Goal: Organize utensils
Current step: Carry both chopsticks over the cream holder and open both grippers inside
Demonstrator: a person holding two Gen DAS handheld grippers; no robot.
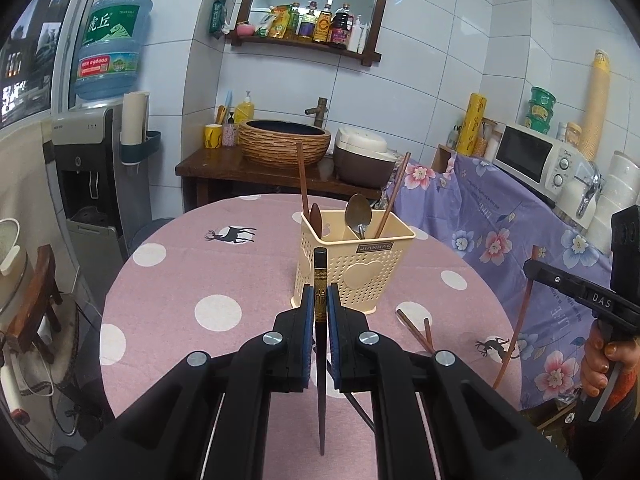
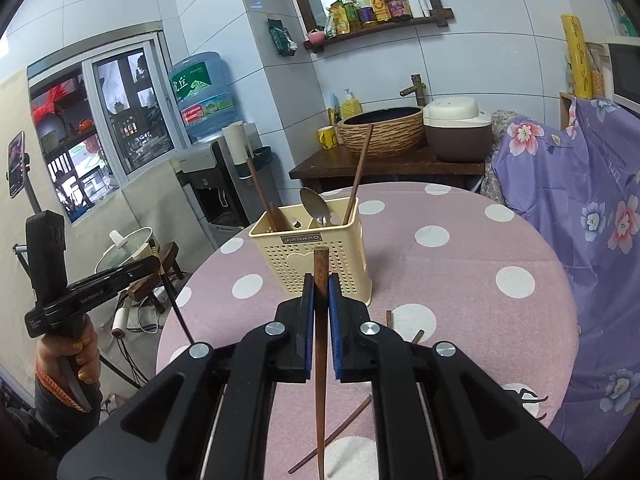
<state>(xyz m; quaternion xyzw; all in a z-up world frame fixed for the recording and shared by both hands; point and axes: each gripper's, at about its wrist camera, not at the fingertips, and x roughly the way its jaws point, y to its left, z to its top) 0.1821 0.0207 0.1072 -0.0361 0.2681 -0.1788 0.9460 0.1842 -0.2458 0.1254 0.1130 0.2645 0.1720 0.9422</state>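
Note:
A cream plastic utensil holder stands on the pink dotted table; it also shows in the right wrist view. It holds two brown chopsticks, a metal spoon and a dark wooden spoon. My left gripper is shut on a black chopstick, held upright above the table in front of the holder. My right gripper is shut on a brown chopstick, also in front of the holder. Loose brown chopsticks lie on the table to the right of the holder.
The round table has a purple floral cloth hanging at its right. Behind stand a wooden counter with a basin sink and a rice cooker. A water dispenser is at the far left.

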